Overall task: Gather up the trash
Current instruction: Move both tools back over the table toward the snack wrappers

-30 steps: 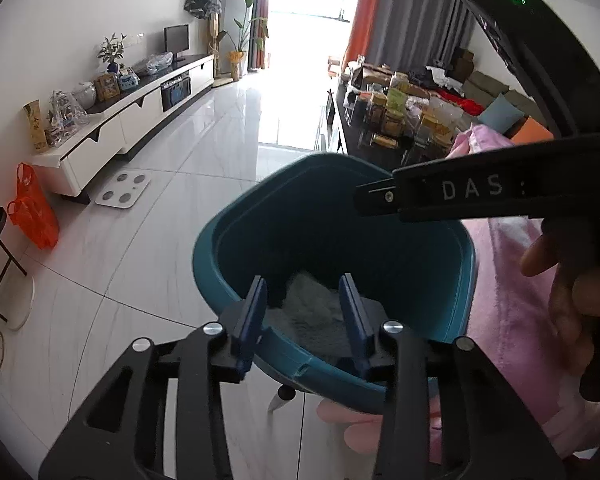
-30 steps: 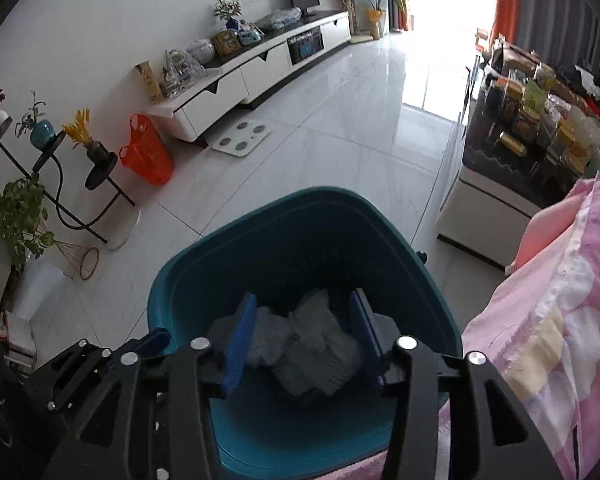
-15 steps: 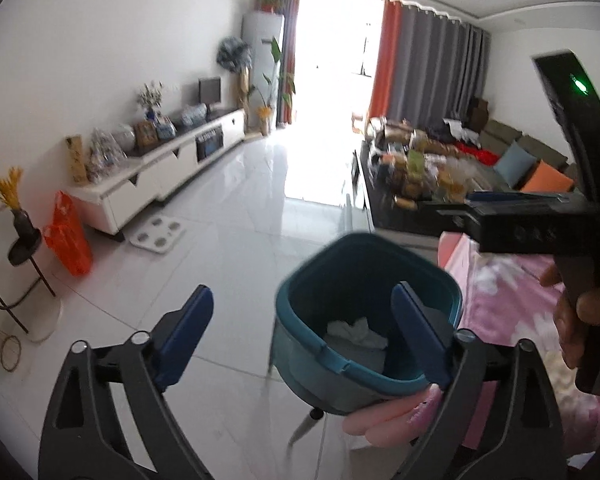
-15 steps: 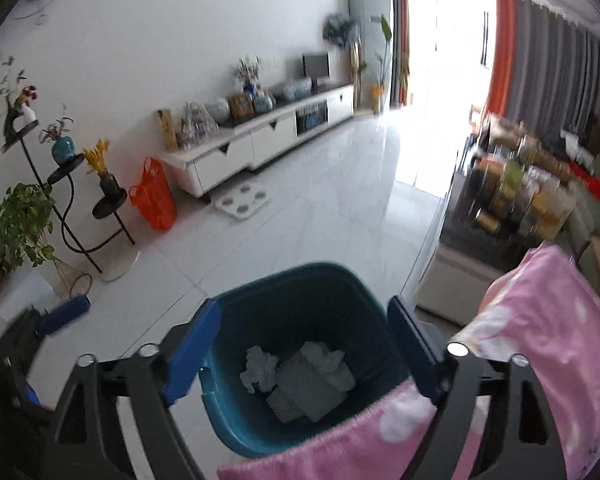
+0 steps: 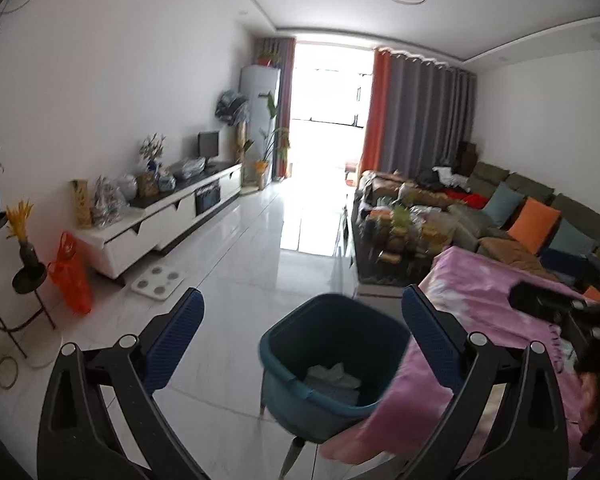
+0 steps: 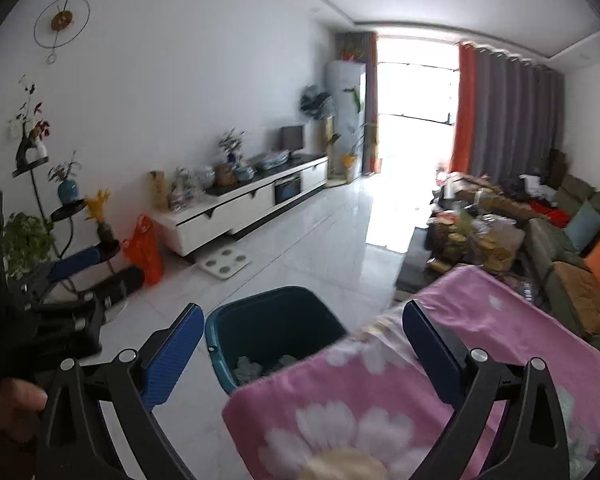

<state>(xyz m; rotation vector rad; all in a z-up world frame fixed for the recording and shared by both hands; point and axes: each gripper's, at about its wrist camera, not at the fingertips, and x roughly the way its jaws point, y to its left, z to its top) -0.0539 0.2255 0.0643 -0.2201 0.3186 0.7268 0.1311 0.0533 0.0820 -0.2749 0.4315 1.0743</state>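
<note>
Right gripper (image 6: pixel 302 342), jaws opening with nothing between them, above a teal trash bin (image 6: pixel 260 320) holding crumpled paper (image 6: pixel 249 366). A pink floral blanket (image 6: pixel 380 392) overlaps the bin's right rim. The left gripper (image 6: pixel 76 259) shows at far left.

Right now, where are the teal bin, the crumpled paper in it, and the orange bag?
teal bin (image 5: pixel 300 404), left wrist view, near outer wall.
crumpled paper (image 5: pixel 332 374), left wrist view, top of the wad.
orange bag (image 6: pixel 144 250), right wrist view, middle of its body.
</note>
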